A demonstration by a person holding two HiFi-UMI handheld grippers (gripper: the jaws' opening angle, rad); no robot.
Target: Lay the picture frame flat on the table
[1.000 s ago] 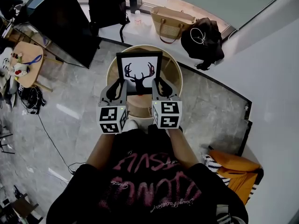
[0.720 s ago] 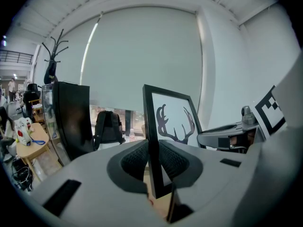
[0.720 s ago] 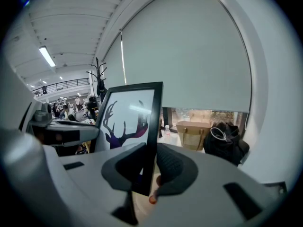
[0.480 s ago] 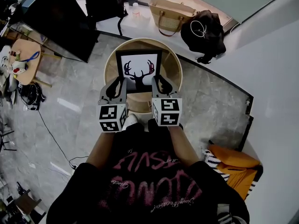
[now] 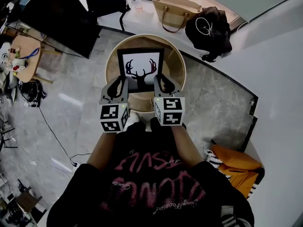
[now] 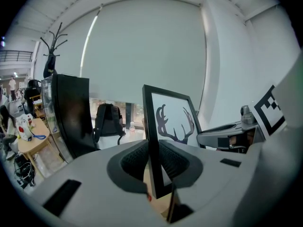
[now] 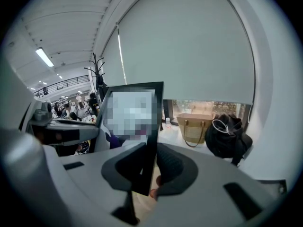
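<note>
Holding the picture frame (image 5: 140, 70) stood up, not flat, dead centre of the head view over the round wooden table (image 5: 177, 64). Can't tell if its bottom edge touches the tabletop. Left gripper (image 5: 118, 87) is pinching the frame's left border between its ribbed pads, and right gripper (image 5: 163, 85) is clamped on the right border the same way. The antler print faces the camera. A tan tote bag (image 5: 176, 11) and a black bag (image 5: 211, 32) sit along the top.

Bare round worktop (image 5: 176, 65) opens either side of the upright picture frame (image 5: 140, 66), which fills the gap between left claw (image 5: 117, 86) and right claw (image 5: 164, 85). A tote bag (image 5: 176, 12) stands well beyond.
</note>
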